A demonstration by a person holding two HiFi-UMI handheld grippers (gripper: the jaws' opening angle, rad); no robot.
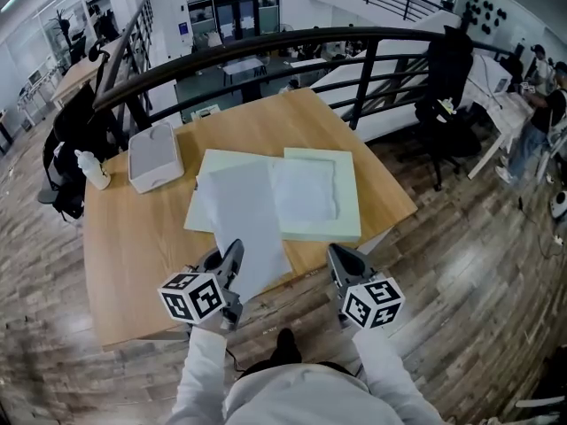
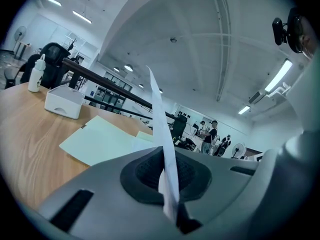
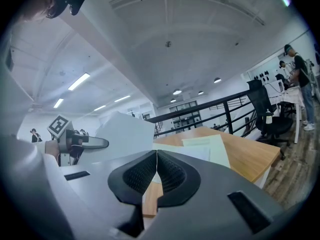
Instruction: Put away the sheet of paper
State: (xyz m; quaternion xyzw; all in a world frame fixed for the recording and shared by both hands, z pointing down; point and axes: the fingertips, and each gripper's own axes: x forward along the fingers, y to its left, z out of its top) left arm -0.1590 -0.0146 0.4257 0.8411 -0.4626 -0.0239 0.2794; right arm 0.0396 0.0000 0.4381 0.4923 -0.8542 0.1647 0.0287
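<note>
My left gripper (image 1: 232, 257) pinches the near end of the one sheet of paper (image 1: 248, 224); my right gripper (image 1: 341, 261) is closed, empty. The paper's long side points far, over the table (image 1: 133, 237).

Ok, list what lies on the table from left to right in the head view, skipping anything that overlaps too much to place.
white bottle → white box → sheet of paper → pale green folder
</note>
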